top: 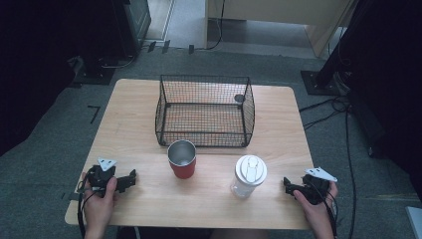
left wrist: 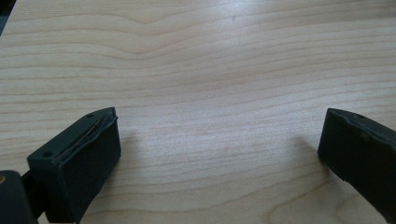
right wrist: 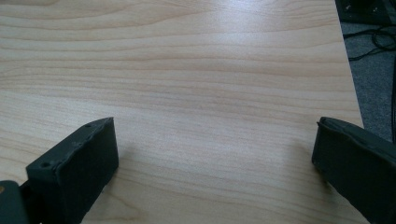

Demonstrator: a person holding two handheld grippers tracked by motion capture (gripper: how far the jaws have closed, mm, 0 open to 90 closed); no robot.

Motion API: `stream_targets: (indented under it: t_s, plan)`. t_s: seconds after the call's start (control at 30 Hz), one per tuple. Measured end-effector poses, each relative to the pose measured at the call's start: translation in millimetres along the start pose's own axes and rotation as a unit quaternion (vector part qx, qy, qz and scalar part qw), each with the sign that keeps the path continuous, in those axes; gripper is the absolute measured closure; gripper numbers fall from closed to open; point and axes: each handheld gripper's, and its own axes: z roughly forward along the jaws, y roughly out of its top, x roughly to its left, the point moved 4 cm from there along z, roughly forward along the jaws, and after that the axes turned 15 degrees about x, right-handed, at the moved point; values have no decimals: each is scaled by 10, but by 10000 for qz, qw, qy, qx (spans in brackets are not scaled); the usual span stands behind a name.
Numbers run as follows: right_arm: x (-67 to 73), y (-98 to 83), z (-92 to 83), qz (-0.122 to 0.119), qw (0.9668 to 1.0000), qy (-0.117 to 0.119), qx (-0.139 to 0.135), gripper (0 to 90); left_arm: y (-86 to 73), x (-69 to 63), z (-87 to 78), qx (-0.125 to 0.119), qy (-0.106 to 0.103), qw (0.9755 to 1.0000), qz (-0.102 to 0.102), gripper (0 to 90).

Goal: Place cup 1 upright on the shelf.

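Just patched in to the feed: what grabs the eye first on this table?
The black wire basket stands empty at the table's far middle. In front of it stand a red cup with a shiny metal inside and, to its right, a clear bottle with a white lid. The left gripper and right gripper rest at the near corners, jaws wide open over bare wood.

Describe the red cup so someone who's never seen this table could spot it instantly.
Find the black wire basket at the middle of the wooden table. Just in front of its near wall, slightly left of centre, stands the red cup, upright and open-topped. Its red outside and shiny metal inside set it apart from the clear bottle with a white lid to its right.
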Motion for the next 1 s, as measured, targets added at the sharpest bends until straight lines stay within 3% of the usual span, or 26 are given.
stream_targets:
  t_s: [0.27,0.4,0.63,0.83,1.0]
  plan:
    - [2,-10,-7,20,10000,-1,7,3,-44,-8,-31,17,-72,9999,105,0]
    - [1,-11,-7,13,10000,0,2,3,-40,-58,-97,-190,-198,9995,126,0]
    - [1,-11,-7,11,10000,0,3,3,-42,-207,-145,-255,-377,9984,333,0]
    - [1,-11,-7,11,10000,0,3,3,-3,-435,-229,-367,-676,9951,620,0]
    - [1,-11,-7,13,10000,0,2,3,50,-673,-316,-486,-951,9895,971,0]
